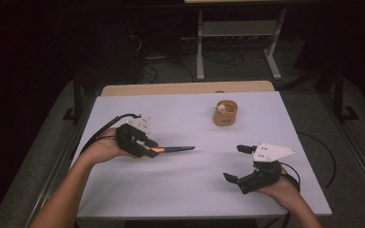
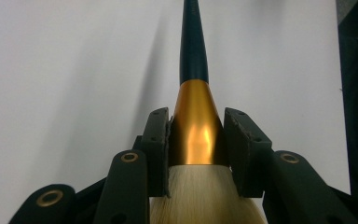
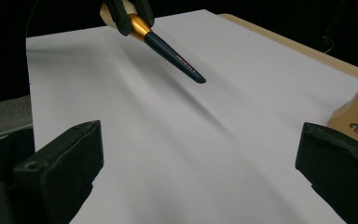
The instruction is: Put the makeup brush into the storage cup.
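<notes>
High view has my left tongs [image 1: 148, 146] clenched on a brush [image 1: 173, 149], grasping it by the gold collar, with the dark handle pointing out ahead of the jaws toward my right tongs [image 1: 237, 163] and hanging just above the white desk [image 1: 180, 185]. Left gripper view shows the collar pinched between both pads [image 2: 156, 144], the pale bristles lying back behind the jaws. My right tongs are released, jaws wide apart with nothing between them, well apart from the brush tip. Beyond my right tongs, farther up the desk, stands a small tan holder [image 1: 225, 114] with a pale figure in it.
</notes>
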### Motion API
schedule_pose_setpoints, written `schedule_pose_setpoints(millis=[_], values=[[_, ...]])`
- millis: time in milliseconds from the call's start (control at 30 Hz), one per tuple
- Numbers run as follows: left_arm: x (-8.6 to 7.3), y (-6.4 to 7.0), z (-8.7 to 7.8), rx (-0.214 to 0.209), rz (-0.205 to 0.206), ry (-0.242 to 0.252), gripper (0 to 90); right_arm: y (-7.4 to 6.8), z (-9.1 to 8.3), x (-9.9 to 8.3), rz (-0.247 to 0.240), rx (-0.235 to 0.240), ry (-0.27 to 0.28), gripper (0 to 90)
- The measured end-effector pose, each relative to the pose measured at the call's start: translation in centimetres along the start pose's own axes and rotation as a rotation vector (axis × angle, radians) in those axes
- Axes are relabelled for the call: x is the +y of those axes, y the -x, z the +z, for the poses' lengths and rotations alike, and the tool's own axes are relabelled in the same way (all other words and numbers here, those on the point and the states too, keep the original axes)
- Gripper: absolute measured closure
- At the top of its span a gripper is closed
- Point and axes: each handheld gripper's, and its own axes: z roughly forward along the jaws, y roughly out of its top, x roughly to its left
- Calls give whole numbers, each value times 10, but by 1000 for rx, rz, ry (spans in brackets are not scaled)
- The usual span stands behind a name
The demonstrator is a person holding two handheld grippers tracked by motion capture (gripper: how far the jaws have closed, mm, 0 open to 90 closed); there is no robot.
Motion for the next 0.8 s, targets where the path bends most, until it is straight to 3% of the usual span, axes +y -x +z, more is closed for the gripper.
schedule_pose_setpoints(millis=[233, 600, 667, 800], values=[[9, 8, 7, -30, 44, -29, 626, -1, 11, 10, -31, 81, -55, 5], [19, 17, 18, -72, 74, -48, 626, -3, 28, 22, -61, 122, -84, 5], [23, 20, 21, -81, 99, -56, 626, -4, 31, 24, -70, 135, -97, 5], [26, 23, 23, -87, 97, -50, 626, -6, 35, 26, -72, 148, -110, 5]])
